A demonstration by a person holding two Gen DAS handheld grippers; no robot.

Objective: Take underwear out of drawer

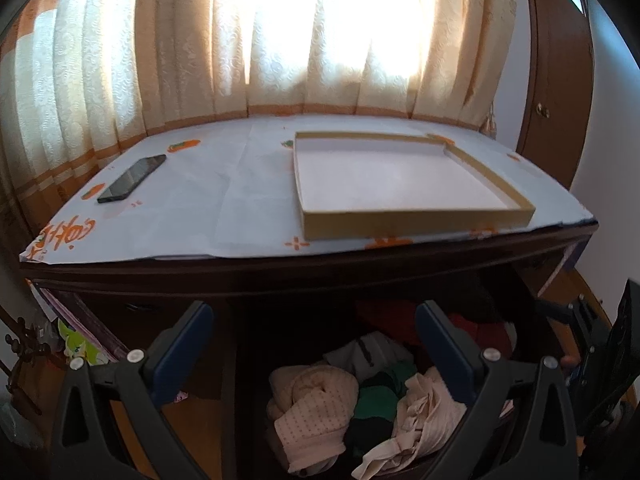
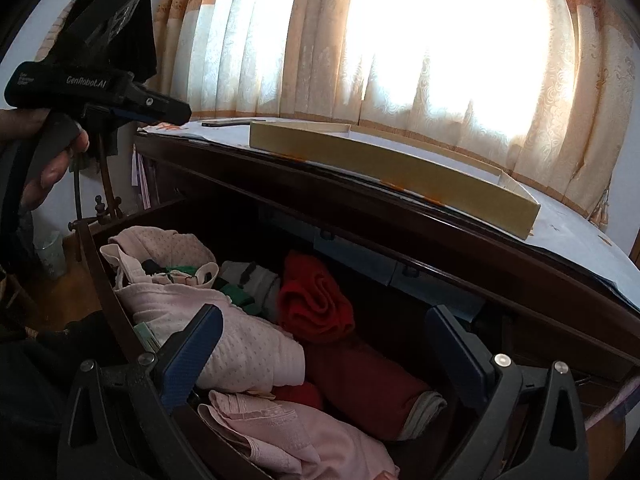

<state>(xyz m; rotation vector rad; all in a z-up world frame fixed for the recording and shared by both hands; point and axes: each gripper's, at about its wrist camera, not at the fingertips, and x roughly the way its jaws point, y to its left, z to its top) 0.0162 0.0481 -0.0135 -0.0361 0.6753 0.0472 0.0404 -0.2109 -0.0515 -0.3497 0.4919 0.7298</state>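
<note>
The dark wooden drawer (image 2: 105, 276) stands pulled out under the dresser top, full of rolled underwear. Pink dotted pieces (image 2: 248, 352) (image 1: 316, 408), a red roll (image 2: 316, 300), a dark red roll (image 2: 368, 384) and a green piece (image 1: 376, 402) lie in it. My right gripper (image 2: 324, 324) hangs open just above the clothes, holding nothing. My left gripper (image 1: 314, 318) is open too, above the drawer's left part; in the right wrist view its body (image 2: 96, 88) shows higher up at the left, held by a hand (image 2: 52, 168).
On the dresser top lie a white printed paper cover (image 1: 224, 196), a shallow cardboard box lid (image 1: 400, 184) (image 2: 392, 168) and a black phone (image 1: 132, 178). Curtains (image 1: 280, 40) hang behind. A wooden stand (image 2: 105, 184) is left of the dresser.
</note>
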